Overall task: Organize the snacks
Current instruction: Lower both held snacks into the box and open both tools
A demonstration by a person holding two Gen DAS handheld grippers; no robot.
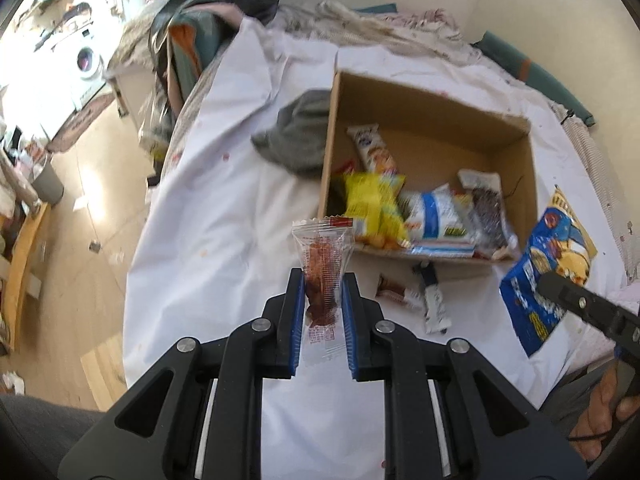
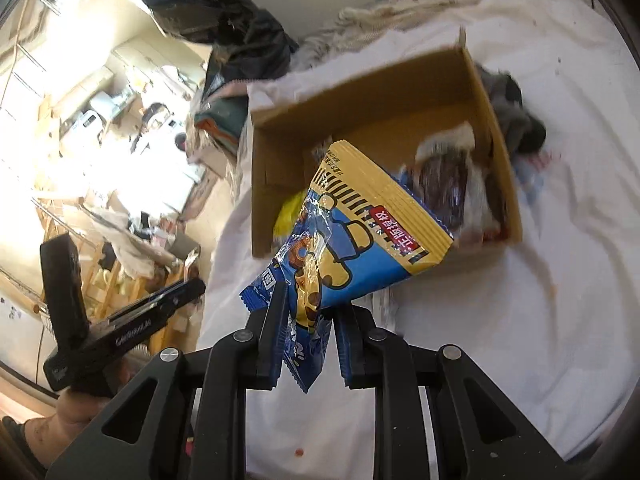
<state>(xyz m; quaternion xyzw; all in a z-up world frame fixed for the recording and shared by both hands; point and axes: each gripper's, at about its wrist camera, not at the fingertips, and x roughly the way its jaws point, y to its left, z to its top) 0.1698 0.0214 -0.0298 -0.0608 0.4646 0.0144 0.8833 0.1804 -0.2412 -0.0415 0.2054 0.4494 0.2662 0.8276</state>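
Note:
My left gripper is shut on a small clear packet of red snack, held above the white sheet just short of the cardboard box. The box holds several snack packs, among them a yellow bag and a blue-and-white bag. My right gripper is shut on a blue-and-yellow cookie bag, held up in front of the box. The bag also shows in the left wrist view, right of the box.
Two small snack packets lie on the white sheet in front of the box. A grey cloth lies by the box's left side. Rumpled bedding lies behind. The floor and cluttered room lie to the left.

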